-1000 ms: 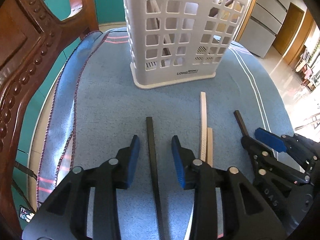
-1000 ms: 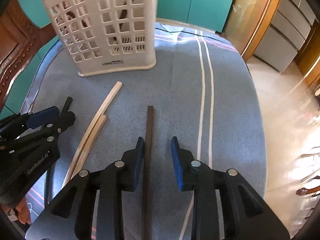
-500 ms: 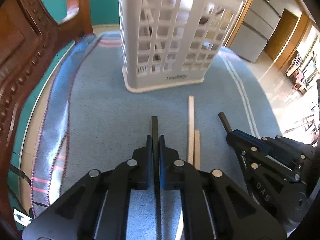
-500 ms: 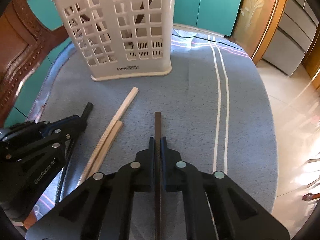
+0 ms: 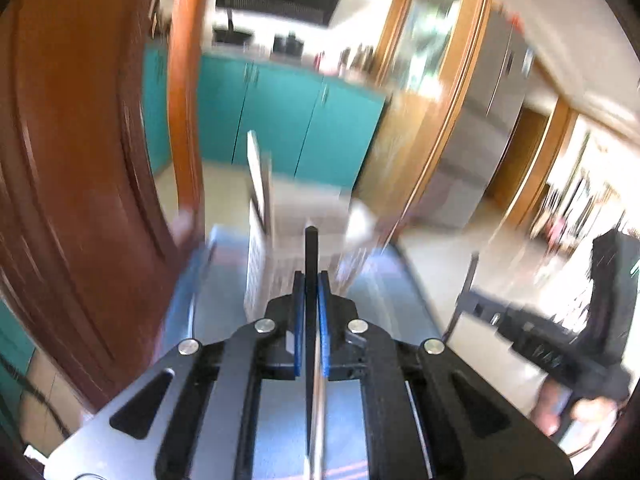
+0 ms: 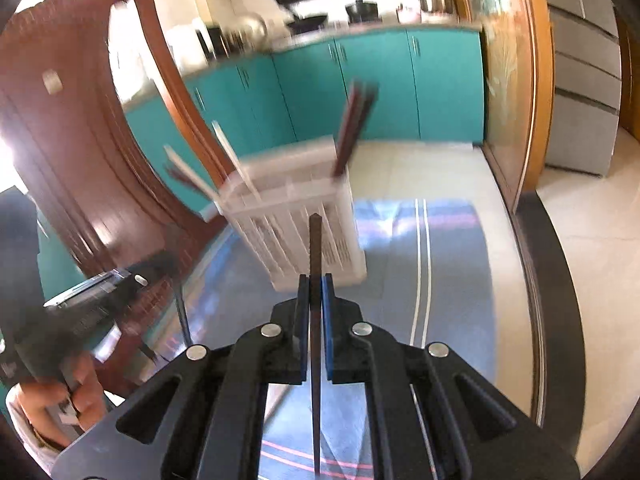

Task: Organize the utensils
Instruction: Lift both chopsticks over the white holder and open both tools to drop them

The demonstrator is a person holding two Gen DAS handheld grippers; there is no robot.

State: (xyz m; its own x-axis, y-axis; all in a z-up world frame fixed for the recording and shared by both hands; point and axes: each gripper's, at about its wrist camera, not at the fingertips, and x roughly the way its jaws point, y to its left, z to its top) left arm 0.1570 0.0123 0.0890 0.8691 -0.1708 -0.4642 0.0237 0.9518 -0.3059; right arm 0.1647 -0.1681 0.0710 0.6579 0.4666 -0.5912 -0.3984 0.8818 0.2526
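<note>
Both views are blurred by motion. My left gripper (image 5: 311, 280) is shut on a black chopstick (image 5: 311, 248), held above the blue cloth (image 5: 224, 312). My right gripper (image 6: 315, 284) is shut on a dark brown chopstick (image 6: 315, 240), also lifted off the cloth (image 6: 452, 264). Ahead of both stands the white perforated basket (image 6: 296, 216), seen in the left wrist view as a pale basket (image 5: 260, 240). Several chopsticks (image 6: 354, 124) stick up out of it. The right gripper with its hand (image 5: 560, 344) shows at the right edge of the left wrist view; the left gripper and hand (image 6: 76, 320) at the left of the right wrist view.
A carved wooden chair back (image 5: 80, 200) rises close on the left, also in the right wrist view as a chair (image 6: 80, 152). Teal cabinets (image 6: 360, 92) and a tiled floor (image 6: 580, 240) lie beyond the table edge. The light chopsticks are out of view.
Both grippers closed on their chopsticks, then rose off the cloth and tilted up toward level, so the basket's top and the kitchen behind it now show.
</note>
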